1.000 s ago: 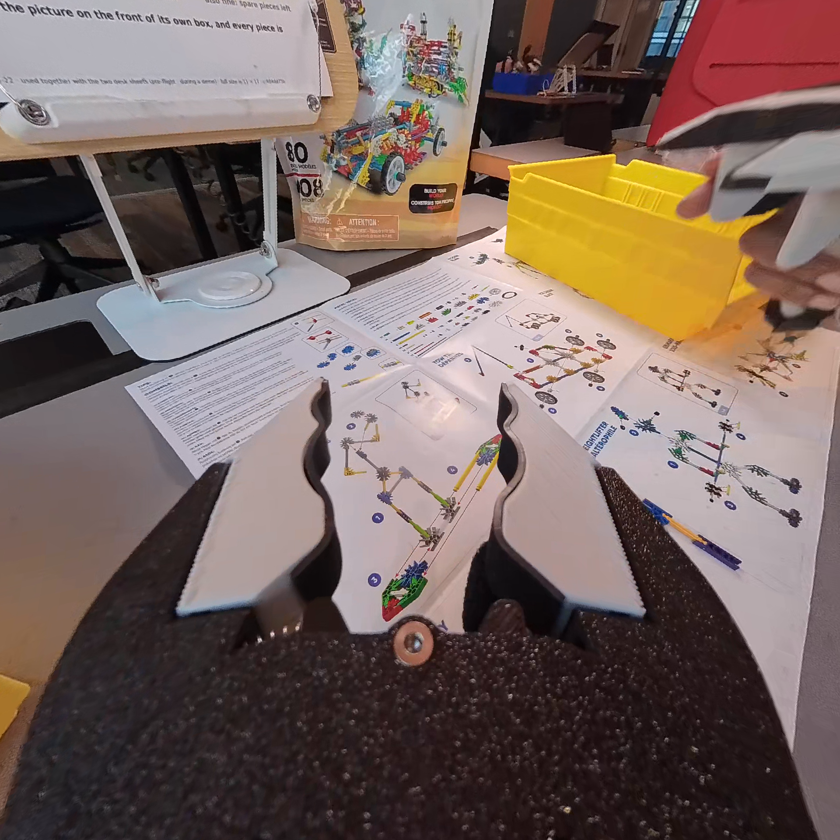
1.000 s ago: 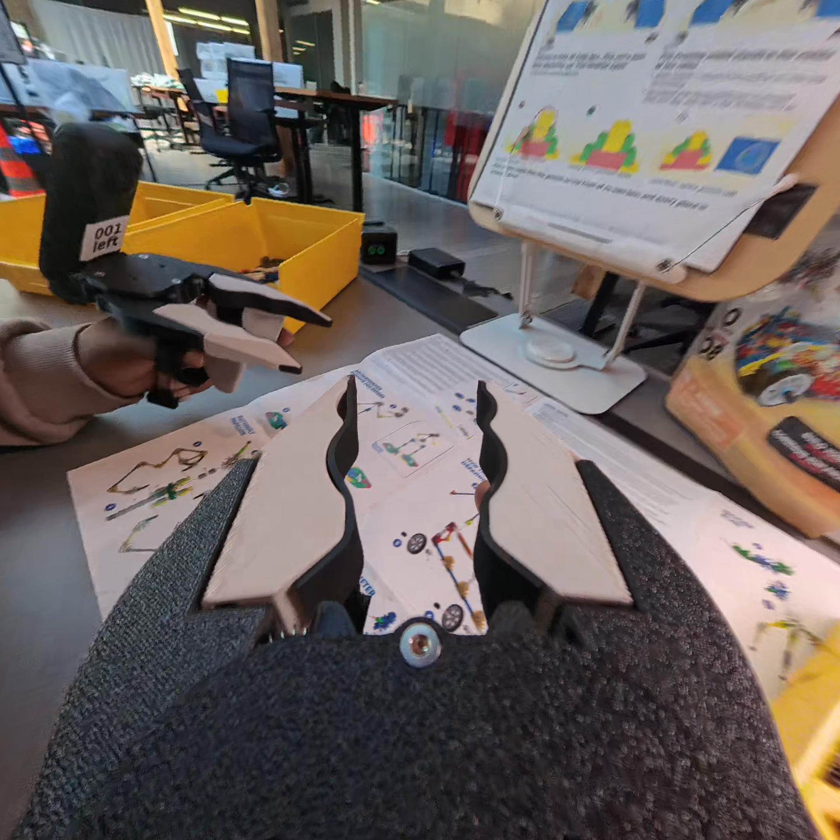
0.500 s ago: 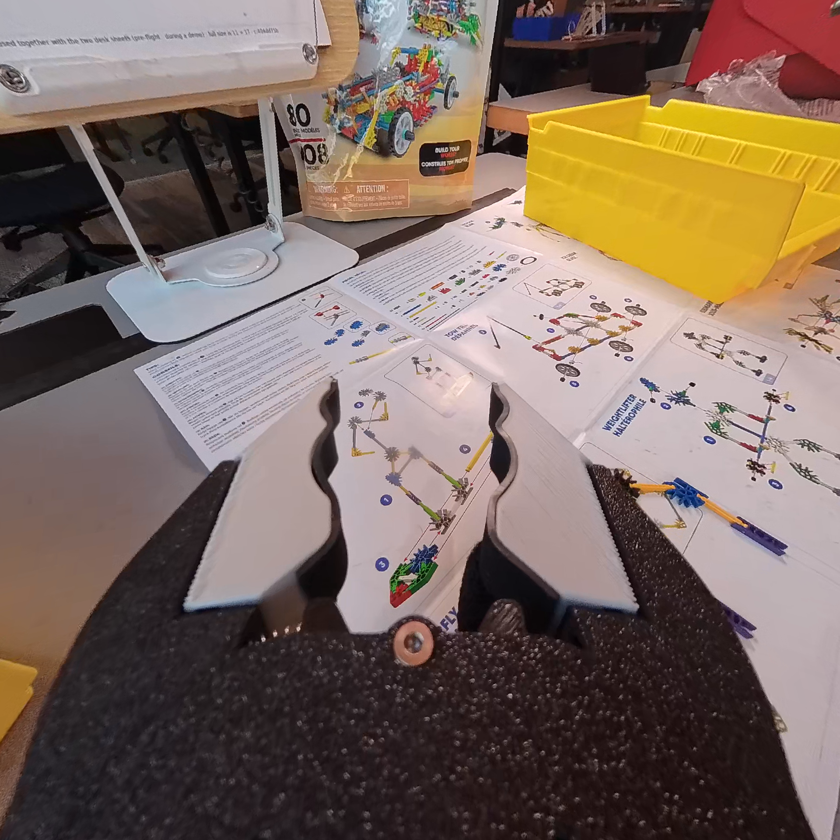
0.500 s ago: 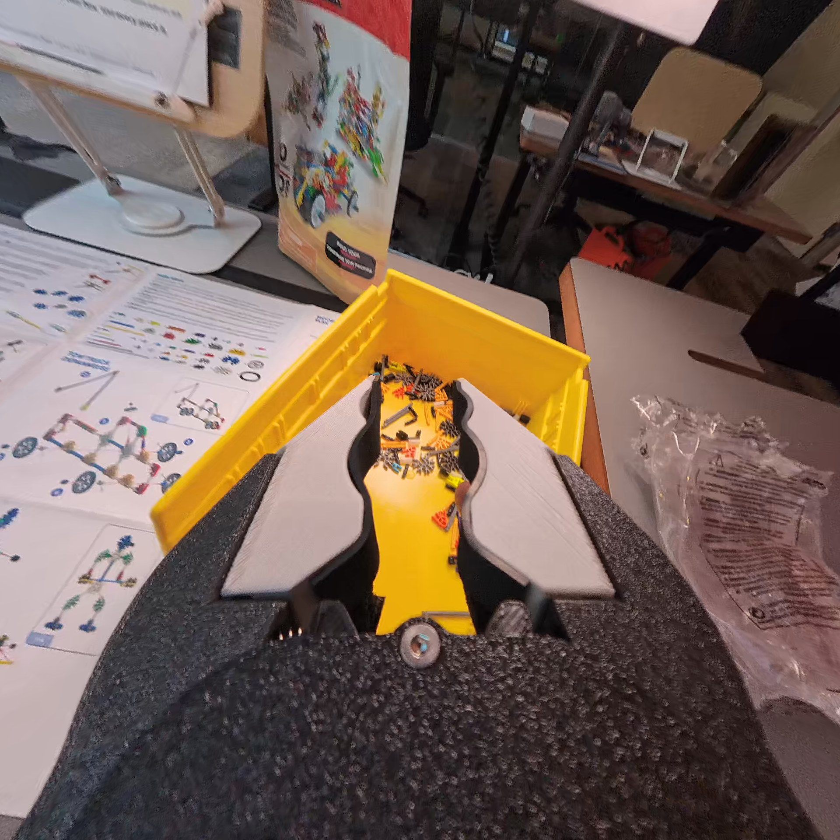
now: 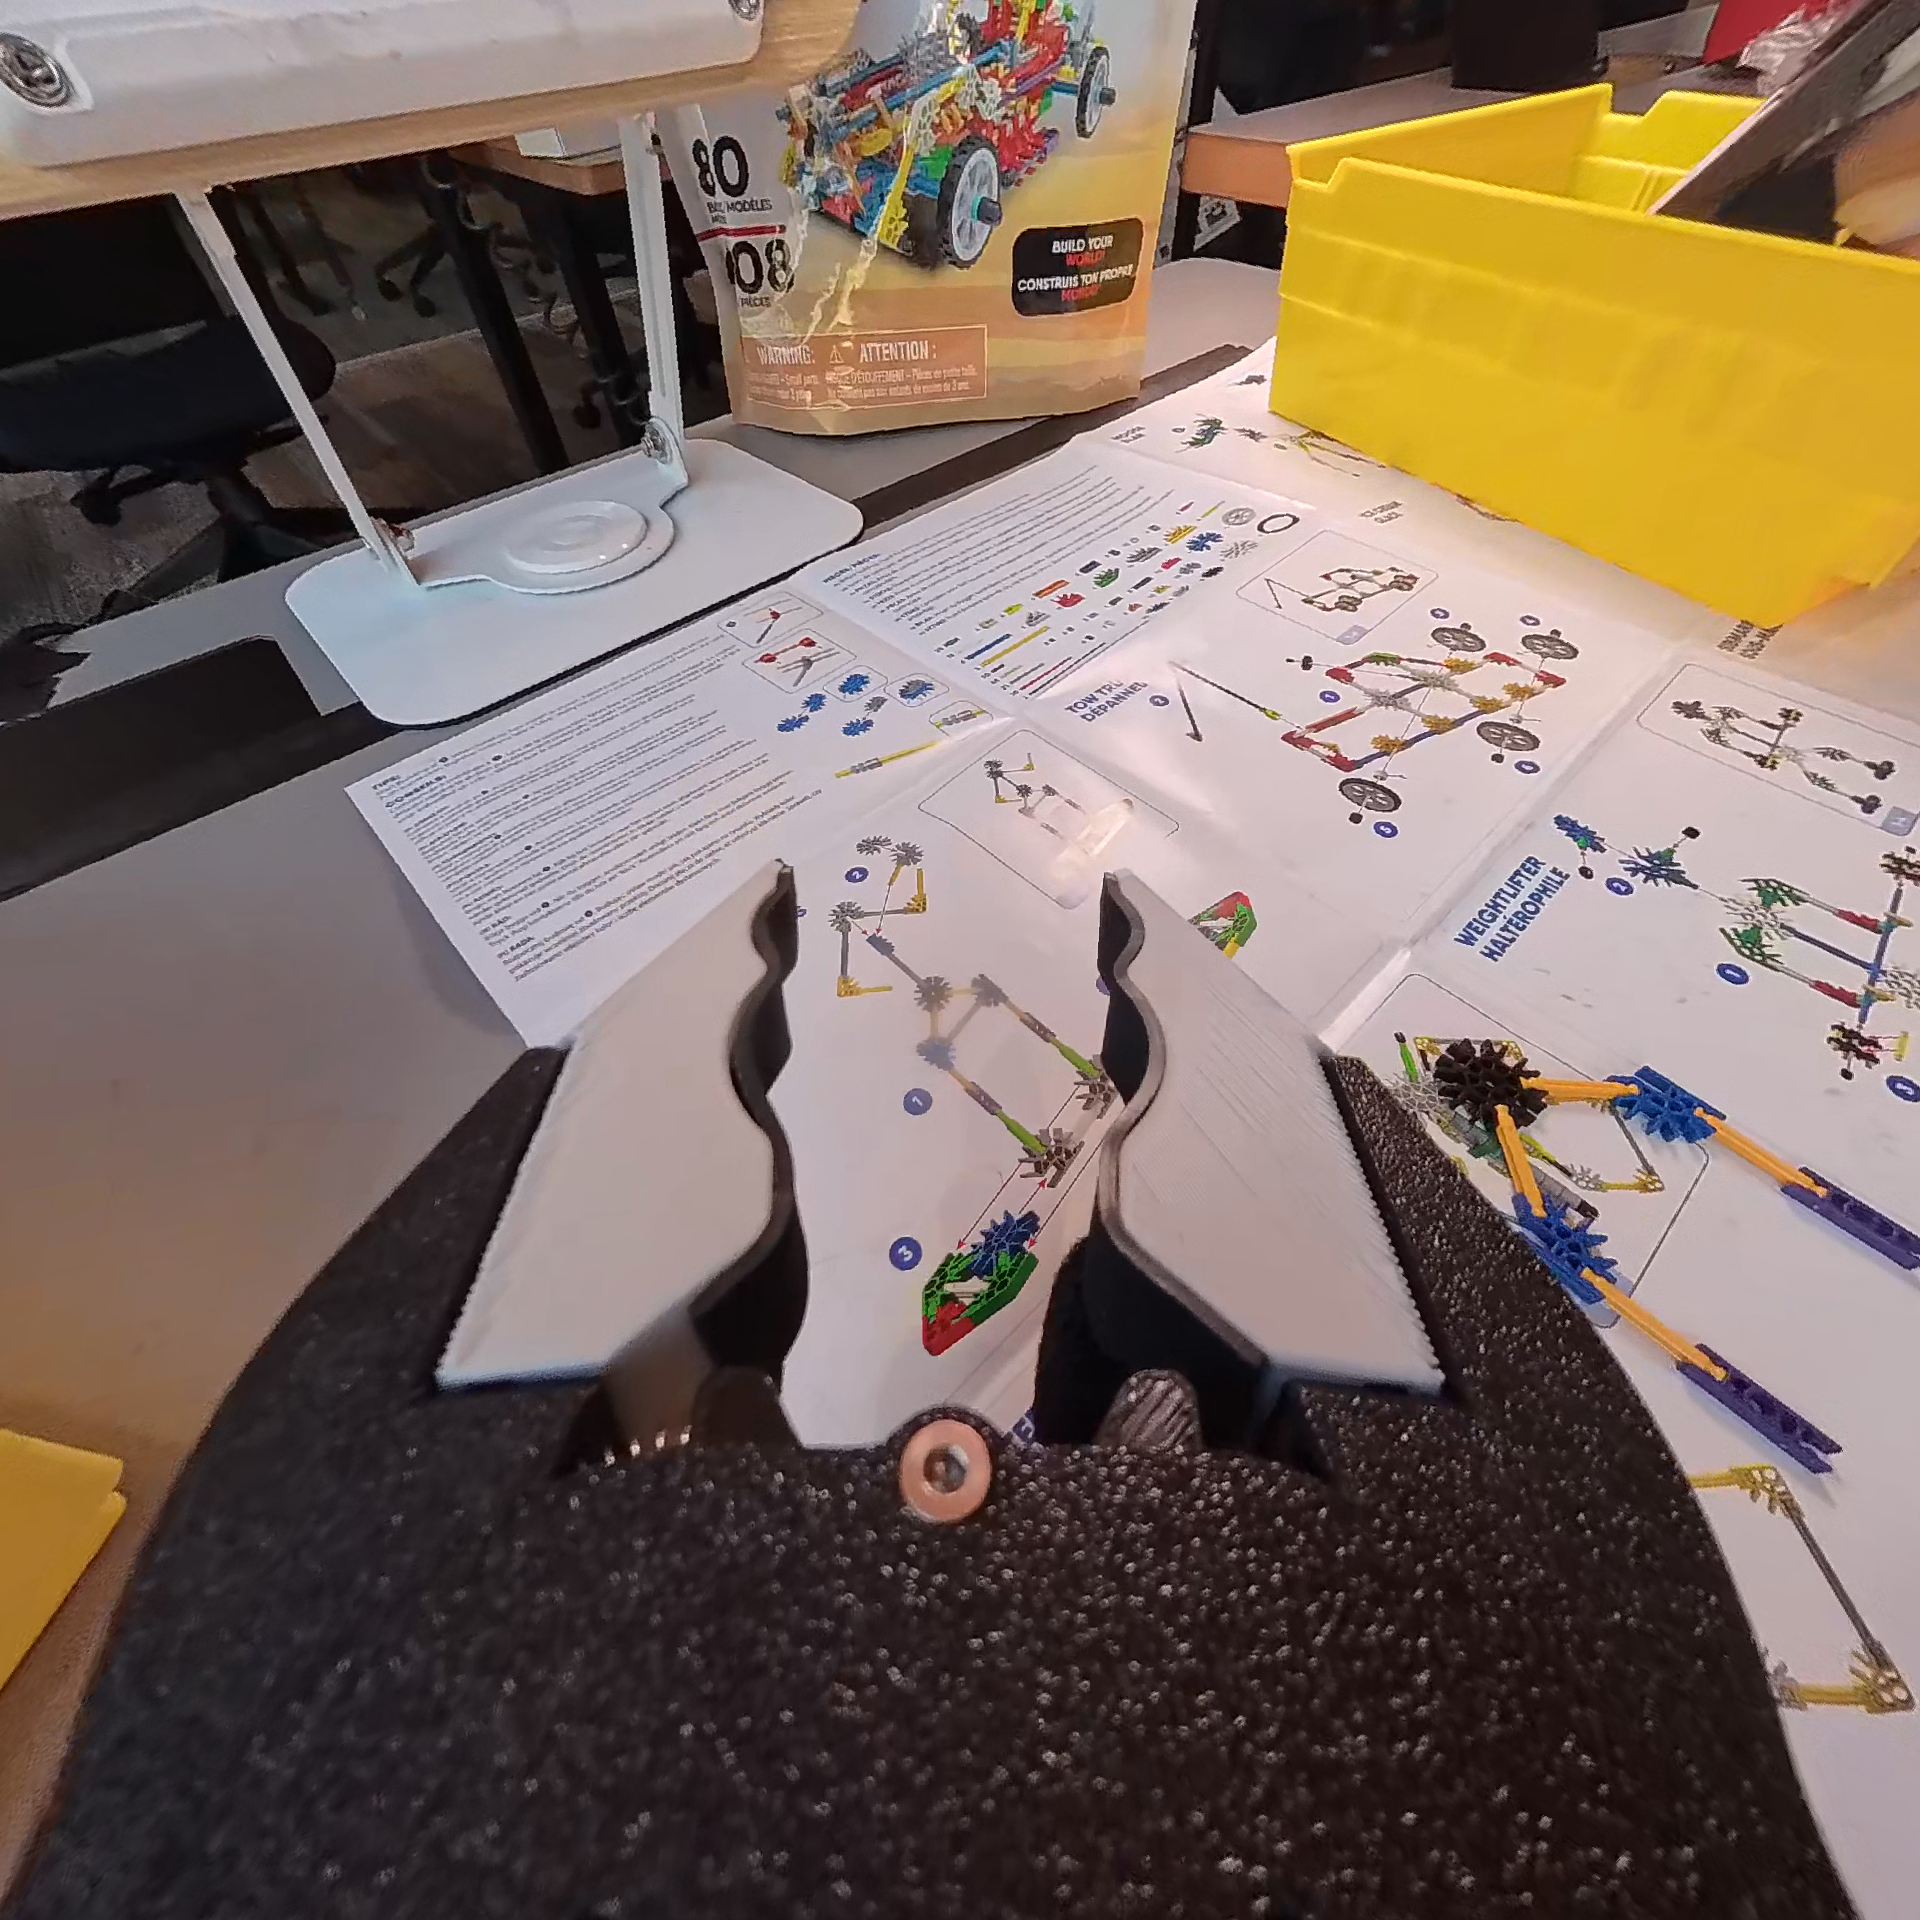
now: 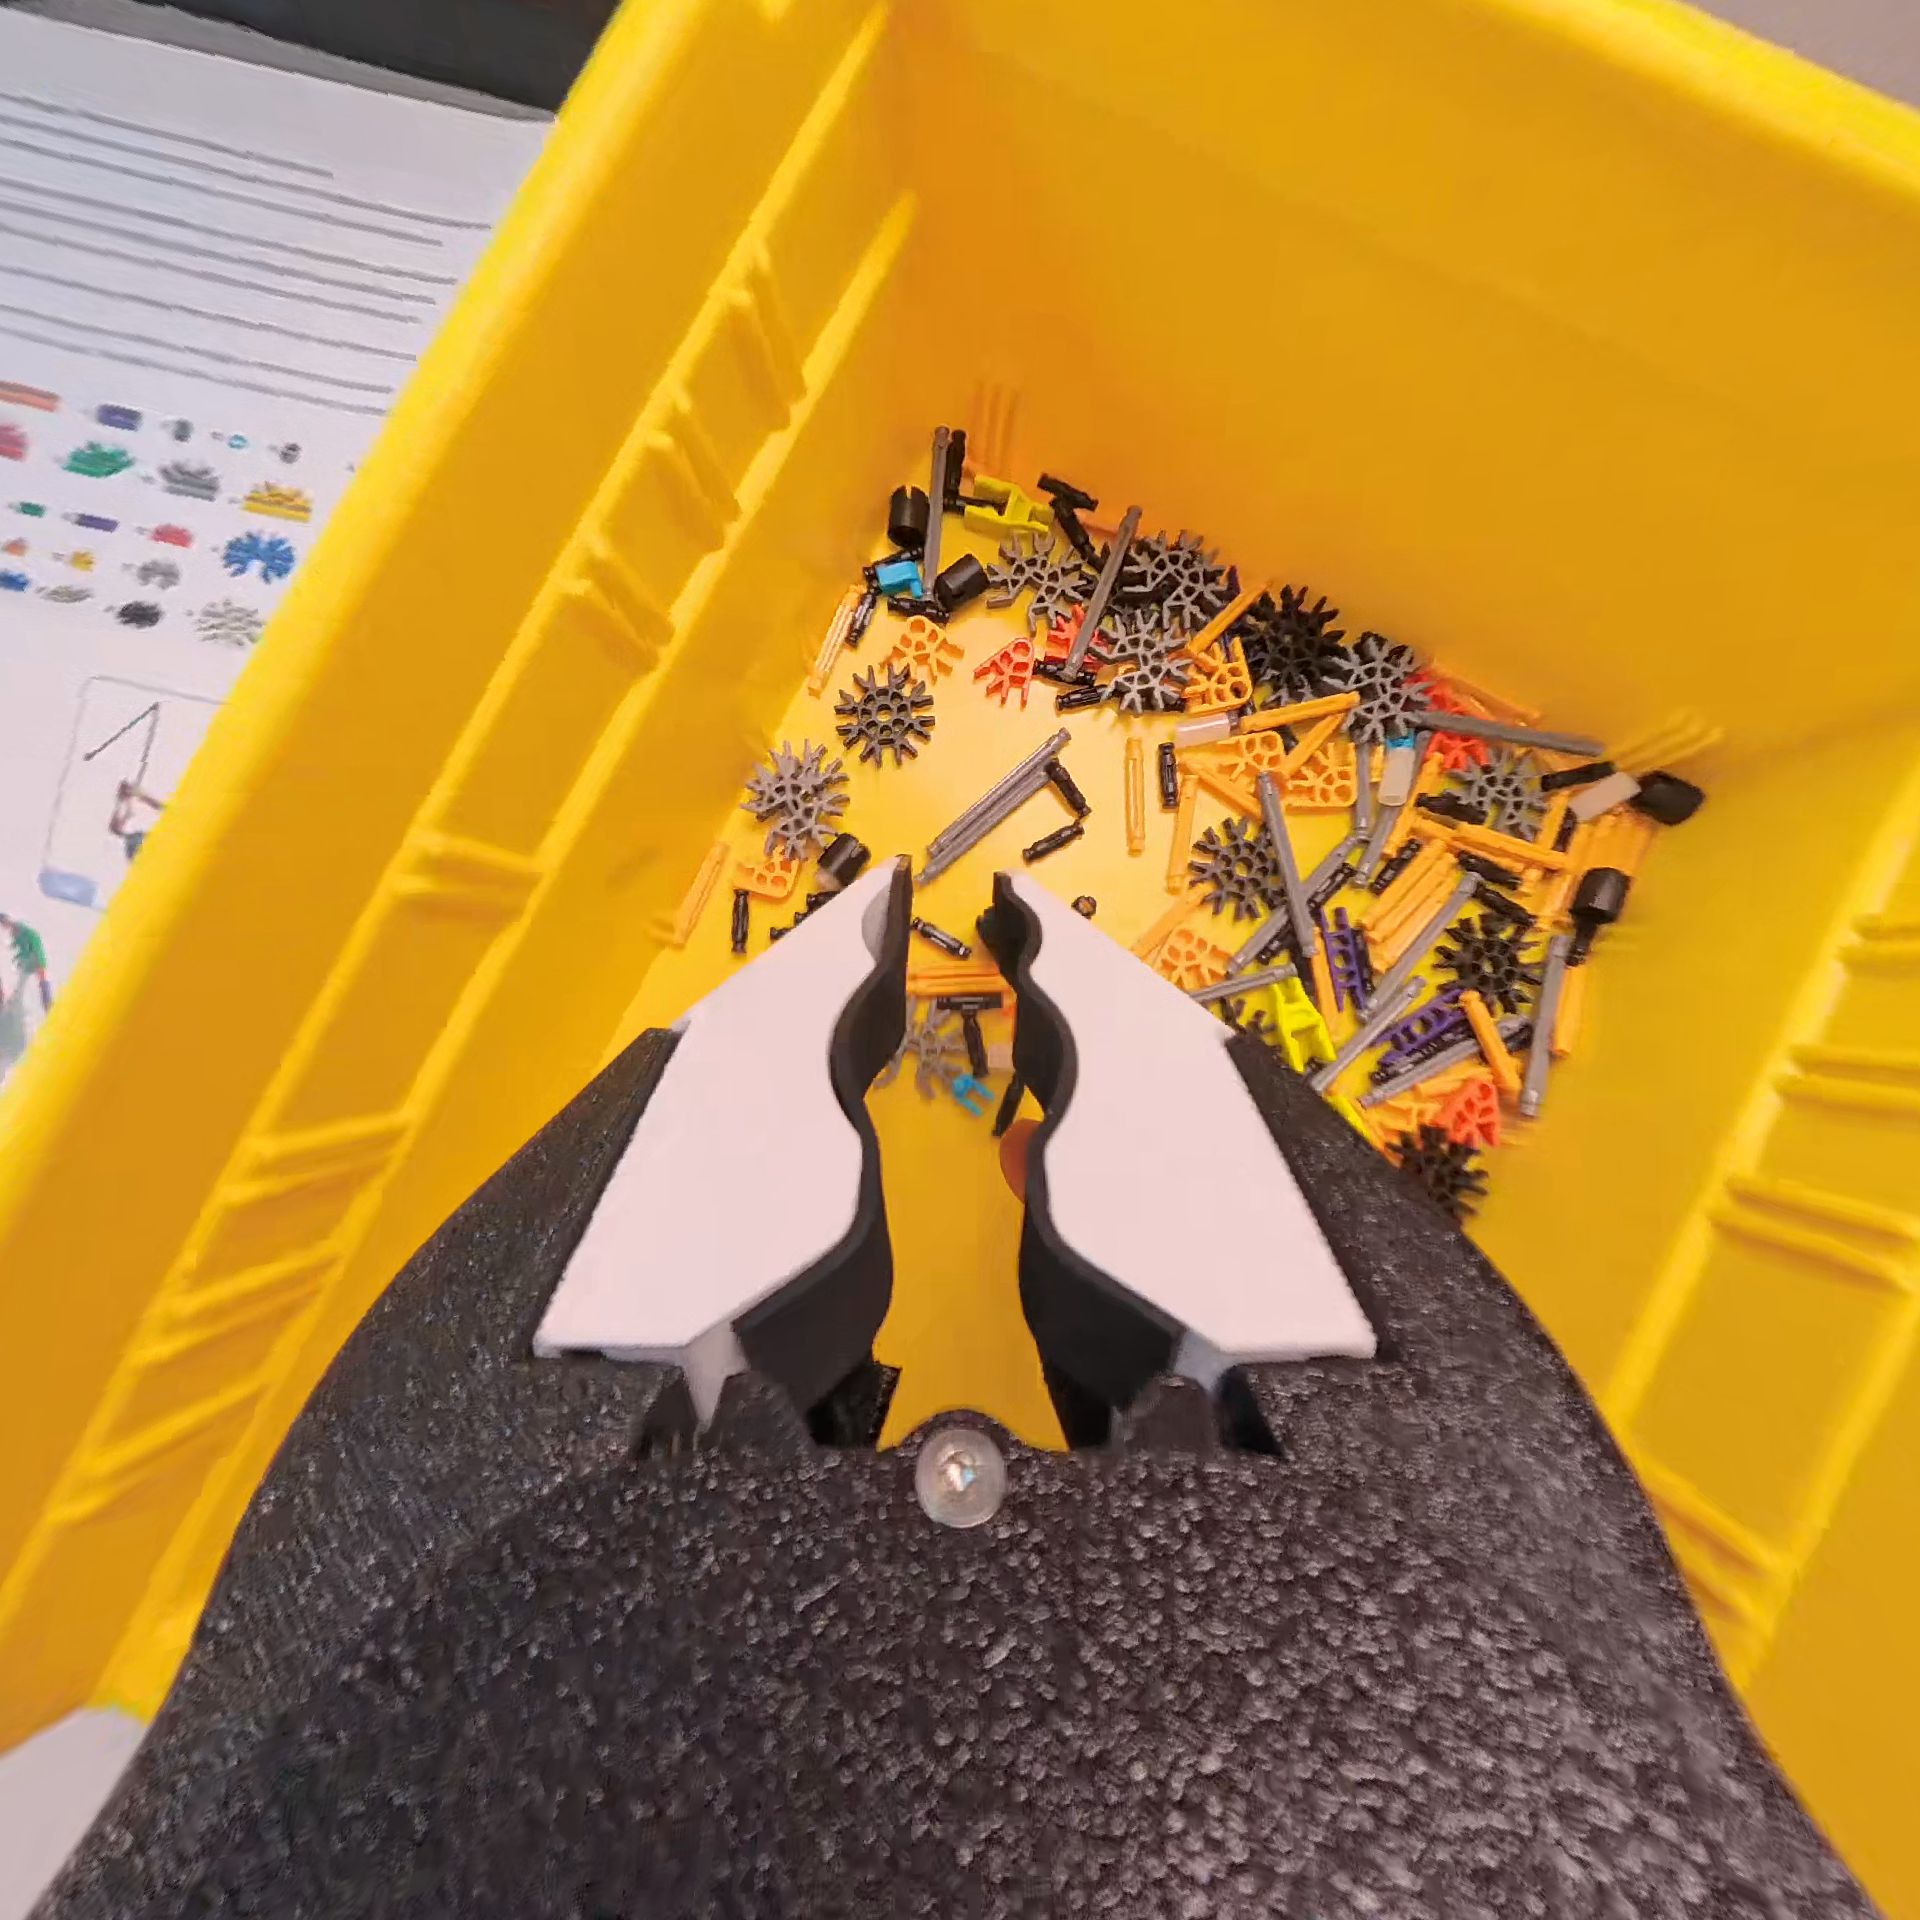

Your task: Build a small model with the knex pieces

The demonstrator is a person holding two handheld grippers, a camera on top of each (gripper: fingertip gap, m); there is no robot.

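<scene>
My left gripper (image 5: 943, 883) is open and empty, hovering low over a white instruction sheet (image 5: 644, 769) spread on the table. A partly built model of yellow rods, blue connectors, purple rods and a black connector (image 5: 1621, 1153) lies on the sheet to its right. My right gripper (image 6: 951, 878) points down into a yellow bin (image 6: 644, 499), its jaws a small gap apart and holding nothing, just above a heap of small building pieces (image 6: 1299, 790): grey, black and orange connectors and rods. The bin also shows in the left wrist view (image 5: 1558, 343).
A white stand with a tilted board (image 5: 540, 582) is at the back left. A printed toy bag (image 5: 925, 208) stands behind the sheet. A yellow flat piece (image 5: 42, 1538) lies at the left edge. The other gripper's blurred tip (image 5: 1808, 114) is over the bin. Spacing between my two grippers at the tips: around 45 centimetres.
My right gripper swung from over the sheet to the yellow bin and dropped inside it, jaws narrower. My left gripper drifted slightly forward and right; the built model came into view.
</scene>
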